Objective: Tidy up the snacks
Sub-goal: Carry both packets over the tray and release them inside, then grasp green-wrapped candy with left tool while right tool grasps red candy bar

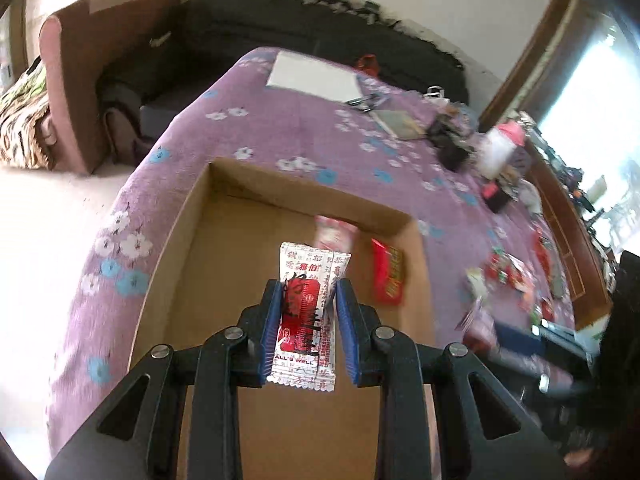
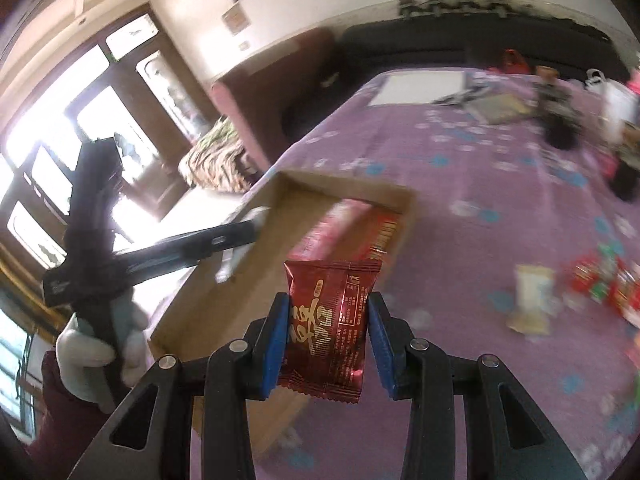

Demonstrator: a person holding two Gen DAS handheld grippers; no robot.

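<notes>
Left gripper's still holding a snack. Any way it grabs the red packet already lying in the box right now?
Probably not. The left gripper is shut on a white and red sachet, so its jaws are full. The path itself looks free: the red packet lies uncovered in the open cardboard box, just ahead.

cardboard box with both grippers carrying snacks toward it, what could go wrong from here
1. The left gripper pinches the white-and-red candy wrapper by its thin middle, so it might slip out before reaching the open brown cardboard box.
2. The right gripper holds the dark red foil snack packet near the box's rim; released early, it could land on the purple floral tablecloth.
3. Both grippers converge on one box and may collide.
</notes>
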